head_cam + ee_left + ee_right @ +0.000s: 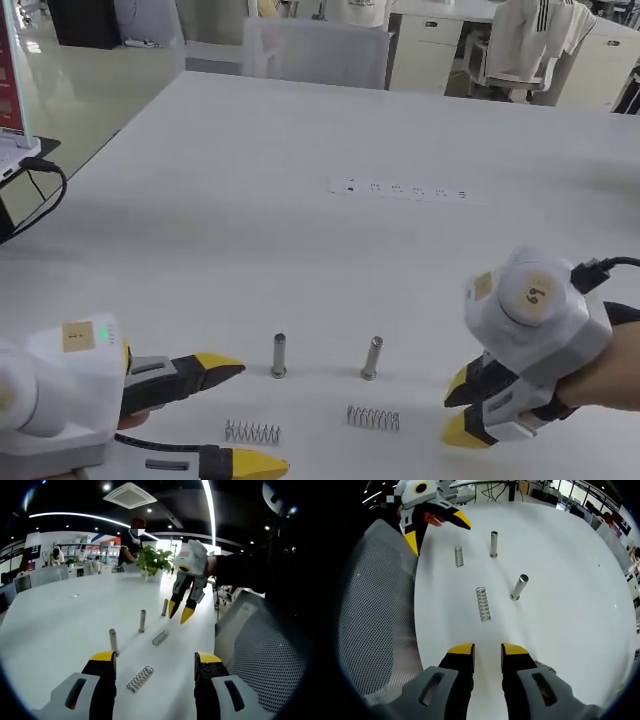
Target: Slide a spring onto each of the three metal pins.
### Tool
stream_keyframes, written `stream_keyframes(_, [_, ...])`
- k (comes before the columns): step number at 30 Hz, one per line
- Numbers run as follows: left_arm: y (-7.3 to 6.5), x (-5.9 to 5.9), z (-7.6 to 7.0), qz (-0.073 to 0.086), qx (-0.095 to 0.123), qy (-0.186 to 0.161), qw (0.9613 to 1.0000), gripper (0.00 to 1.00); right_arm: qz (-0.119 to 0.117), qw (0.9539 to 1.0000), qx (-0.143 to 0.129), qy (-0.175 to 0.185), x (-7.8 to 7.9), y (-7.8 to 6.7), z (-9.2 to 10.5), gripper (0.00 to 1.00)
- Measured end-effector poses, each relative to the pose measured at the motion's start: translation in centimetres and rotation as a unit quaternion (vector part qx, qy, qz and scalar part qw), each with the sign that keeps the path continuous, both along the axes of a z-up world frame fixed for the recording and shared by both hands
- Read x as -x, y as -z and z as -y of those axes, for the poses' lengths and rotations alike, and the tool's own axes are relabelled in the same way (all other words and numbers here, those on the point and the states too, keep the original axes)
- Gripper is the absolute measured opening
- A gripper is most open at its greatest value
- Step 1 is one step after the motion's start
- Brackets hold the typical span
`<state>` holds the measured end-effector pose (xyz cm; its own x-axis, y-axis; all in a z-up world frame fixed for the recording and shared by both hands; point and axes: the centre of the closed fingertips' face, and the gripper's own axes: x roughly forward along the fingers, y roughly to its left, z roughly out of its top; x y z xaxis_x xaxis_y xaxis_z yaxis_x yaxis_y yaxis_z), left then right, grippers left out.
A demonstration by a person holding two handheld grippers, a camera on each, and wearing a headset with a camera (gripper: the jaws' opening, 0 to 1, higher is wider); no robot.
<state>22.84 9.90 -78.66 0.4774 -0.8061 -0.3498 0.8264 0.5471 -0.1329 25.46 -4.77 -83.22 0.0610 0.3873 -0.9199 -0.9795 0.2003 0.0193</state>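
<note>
**Springs flat on the bench, two pins bare**

Springs lie on their sides on the white workbench (300, 250), and neither is on a pin. The left spring (252, 432) rests near the foot of the left pin (279, 356). The right spring (373, 418) rests near the foot of the right pin (372, 358). Each spring lies apart from its pin, on the side nearer the person. Both pins stand upright with bare shafts.

In the left gripper view a third upright piece (165, 607) stands beyond those two, just beside the tips of the right gripper (179, 612). Its surface looks ribbed, but it is too small to tell whether a spring sits on it.

At the near left edge, the left gripper (240, 412) has its yellow-tipped jaws spread wide and grips nothing. The left spring lies on the bench just ahead of the gap, untouched. The right gripper sits to the right of the right spring. Its jaws are parted by a narrower gap with nothing between them.

Farther across the bench lies a white power strip (410, 190). A mesh chair (260, 640) stands at the bench's near edge. In the left gripper view a potted plant (152, 560) and a standing person (131, 545) show at the far end.
</note>
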Motion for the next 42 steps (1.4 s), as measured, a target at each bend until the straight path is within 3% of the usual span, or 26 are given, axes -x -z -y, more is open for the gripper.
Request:
stream_keyframes(17, [0.1, 0.0, 0.4, -0.002, 0.001, 0.003, 1.0000, 0.58, -0.004, 0.9989, 0.002, -0.047, -0.2, 1.2, -3.5, 0.18])
stream_keyframes(26, [0.2, 0.0, 0.6, -0.003, 0.000, 0.007, 1.0000, 0.57, -0.011, 0.9983, 0.006, -0.056, 0.0, 2.0, -4.0, 0.16])
stream_keyframes(42, [0.2, 0.0, 0.9, -0.003, 0.003, 0.013, 0.9999, 0.55, 0.000, 0.9973, 0.019, -0.071, -0.3, 2.7, -4.1, 0.11])
